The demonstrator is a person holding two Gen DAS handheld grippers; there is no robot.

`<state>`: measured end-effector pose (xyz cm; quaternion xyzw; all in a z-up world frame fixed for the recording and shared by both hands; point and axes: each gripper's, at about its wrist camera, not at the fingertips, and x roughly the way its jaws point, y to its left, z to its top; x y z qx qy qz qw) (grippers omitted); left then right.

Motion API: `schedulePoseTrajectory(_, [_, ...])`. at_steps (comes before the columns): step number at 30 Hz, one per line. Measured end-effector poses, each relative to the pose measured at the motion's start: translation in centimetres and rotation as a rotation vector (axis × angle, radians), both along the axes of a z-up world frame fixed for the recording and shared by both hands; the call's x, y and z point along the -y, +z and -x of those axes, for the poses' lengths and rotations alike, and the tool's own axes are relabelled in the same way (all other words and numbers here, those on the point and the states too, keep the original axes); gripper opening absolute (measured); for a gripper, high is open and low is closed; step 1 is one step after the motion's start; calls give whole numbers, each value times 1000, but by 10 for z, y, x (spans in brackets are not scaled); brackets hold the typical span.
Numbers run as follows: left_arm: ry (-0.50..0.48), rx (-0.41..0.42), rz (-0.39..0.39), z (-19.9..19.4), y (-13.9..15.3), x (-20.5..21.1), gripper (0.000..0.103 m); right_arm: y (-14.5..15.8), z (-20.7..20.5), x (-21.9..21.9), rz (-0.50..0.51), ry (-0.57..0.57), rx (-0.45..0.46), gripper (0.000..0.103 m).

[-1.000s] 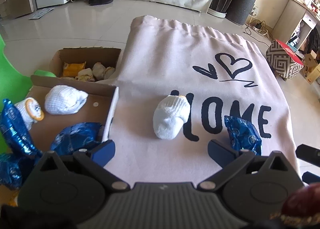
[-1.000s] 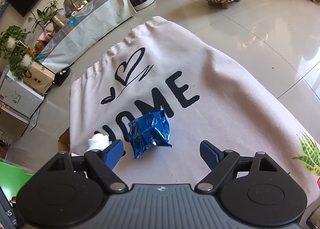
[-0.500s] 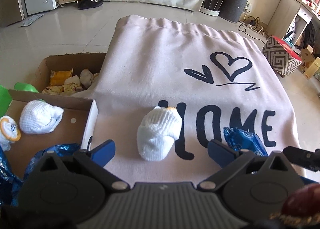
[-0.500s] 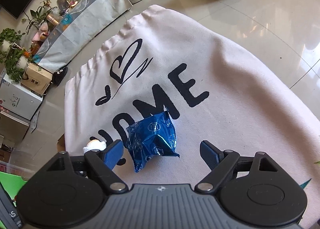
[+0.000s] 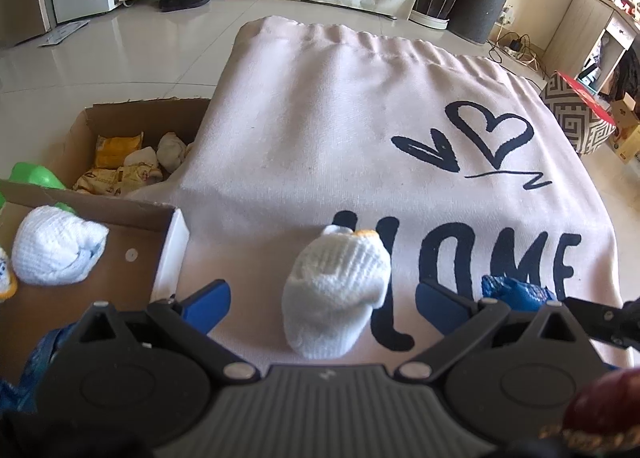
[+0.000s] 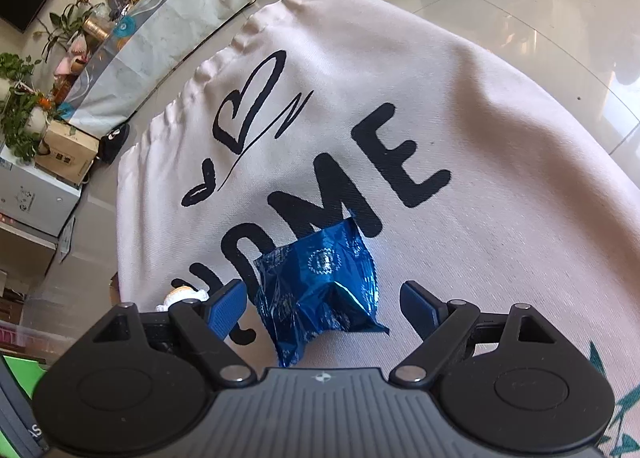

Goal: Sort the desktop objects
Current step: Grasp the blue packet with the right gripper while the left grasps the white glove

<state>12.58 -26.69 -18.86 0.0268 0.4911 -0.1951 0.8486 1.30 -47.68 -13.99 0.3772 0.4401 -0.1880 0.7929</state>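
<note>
Here, the left gripper [image 5: 322, 296] stands with jaws spread and nothing clasped — the rolled white sock [image 5: 335, 290] lies on the cloth [image 5: 320, 118] between its blue fingers [image 5: 208, 296], touching neither. The right gripper [image 6: 323, 300] is likewise released; the blue foil packet [image 6: 320, 282] sits between its fingers, nearer the left one. To the left gripper's left, an open cardboard box [image 5: 132, 270] holds another white sock [image 5: 56, 256].

Both grippers lowered since earlier frames. Left gripper [image 5: 322, 296] now straddles sock [image 5: 336, 290]; right gripper [image 6: 322, 302] now straddles blue packet [image 6: 320, 282]. No contact.
</note>
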Motion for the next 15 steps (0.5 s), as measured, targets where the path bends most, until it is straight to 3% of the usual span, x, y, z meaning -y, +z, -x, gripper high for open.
schedulePoseTrajectory(15, [-10, -11, -18, -10, -26, 7, 102, -22, -13, -1, 0, 21, -35, 85])
